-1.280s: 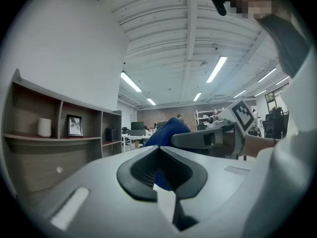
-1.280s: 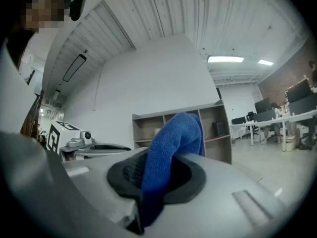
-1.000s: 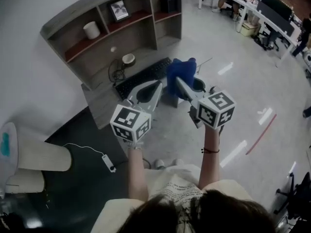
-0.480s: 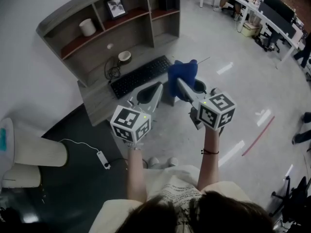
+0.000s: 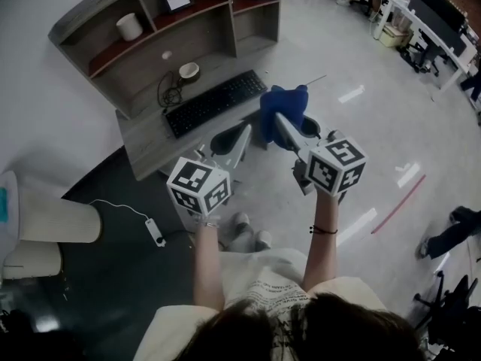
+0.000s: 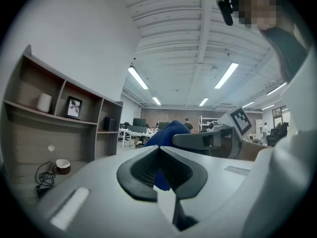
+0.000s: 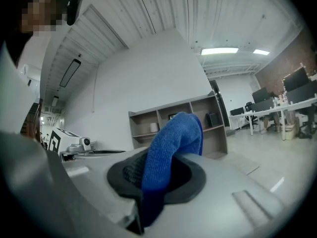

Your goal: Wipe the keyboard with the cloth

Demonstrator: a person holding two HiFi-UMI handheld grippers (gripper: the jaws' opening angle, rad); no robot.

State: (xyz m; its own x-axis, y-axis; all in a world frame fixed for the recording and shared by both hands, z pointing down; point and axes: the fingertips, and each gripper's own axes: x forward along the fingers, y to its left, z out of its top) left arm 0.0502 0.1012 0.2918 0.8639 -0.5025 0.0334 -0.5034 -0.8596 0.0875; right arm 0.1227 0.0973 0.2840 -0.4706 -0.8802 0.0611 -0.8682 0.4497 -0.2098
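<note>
My two grey grippers, and what I wear

My left gripper (image 5: 242,134) and right gripper (image 5: 279,120) are pale grey tapered shells with black ribbed pads lining the jaws. Each carries a white cube printed with black square markers, the left cube (image 5: 198,186) at 9 o'clock of the right cube (image 5: 336,164). A thin dark band (image 5: 323,232) circles my right wrist at 6 o'clock of its cube. I wear a cream short-sleeved shirt (image 5: 282,292) with black print and pale shoes (image 5: 262,240).

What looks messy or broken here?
Nothing looks broken or spilled. The keyboard lies flat on the desk. The blue cloth is clamped in the right gripper, up in the air. The only untidy thing is a cable in a loose tangle beside the cup.
</note>
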